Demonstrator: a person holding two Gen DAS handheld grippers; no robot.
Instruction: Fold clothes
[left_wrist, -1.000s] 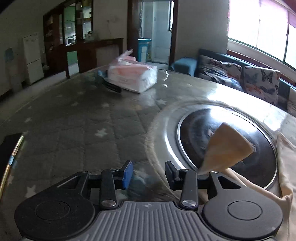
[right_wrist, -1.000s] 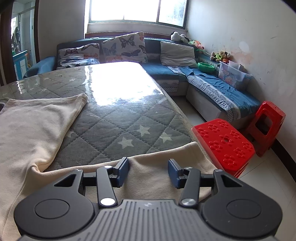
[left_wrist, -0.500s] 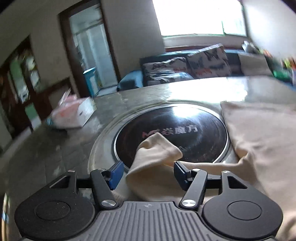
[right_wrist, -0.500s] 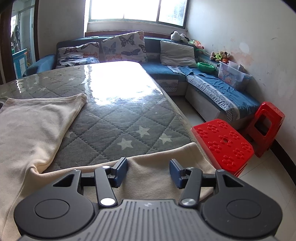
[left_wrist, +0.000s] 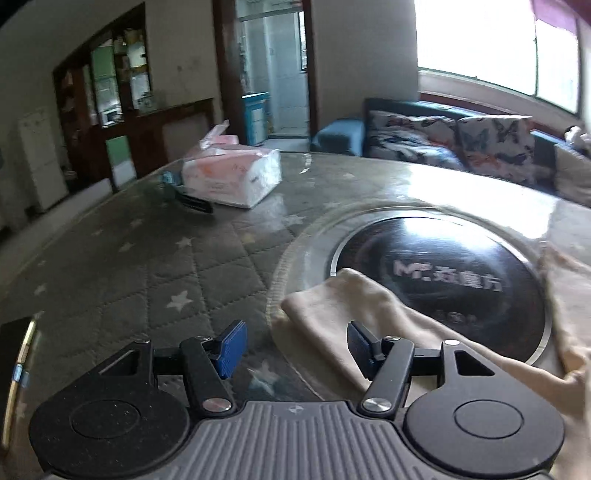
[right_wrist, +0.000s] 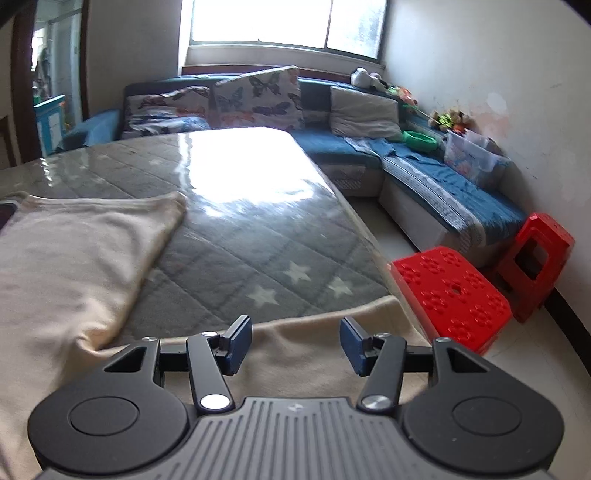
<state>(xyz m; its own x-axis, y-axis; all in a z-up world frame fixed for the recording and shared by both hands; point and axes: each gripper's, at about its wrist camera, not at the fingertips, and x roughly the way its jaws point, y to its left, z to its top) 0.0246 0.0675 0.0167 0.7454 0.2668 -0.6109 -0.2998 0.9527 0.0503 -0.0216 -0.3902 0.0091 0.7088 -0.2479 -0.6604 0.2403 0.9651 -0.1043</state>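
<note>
A cream garment (right_wrist: 74, 258) lies spread over the table, with one edge (right_wrist: 317, 317) running along the near table edge. My right gripper (right_wrist: 293, 343) hovers just over that edge, open, with nothing pinched between its blue pads. In the left wrist view a cream sleeve (left_wrist: 332, 306) lies flat across the rim of the round black cooktop (left_wrist: 461, 273). My left gripper (left_wrist: 295, 347) is open just in front of it. The sleeve passes under the right finger (left_wrist: 360, 349) and is not gripped.
The table (left_wrist: 147, 266) has a grey quilted star cover under glass. A pink-and-white tissue pack (left_wrist: 236, 173) and a dark object (left_wrist: 192, 201) sit at its far side. Two red stools (right_wrist: 454, 295) and a blue sofa (right_wrist: 424, 173) stand beyond the right table edge.
The left jaws stand wider than a second ago. The sleeve end that stood raised by the right finger now lies flat. The left view swung right, then back. The right gripper opened slightly.
</note>
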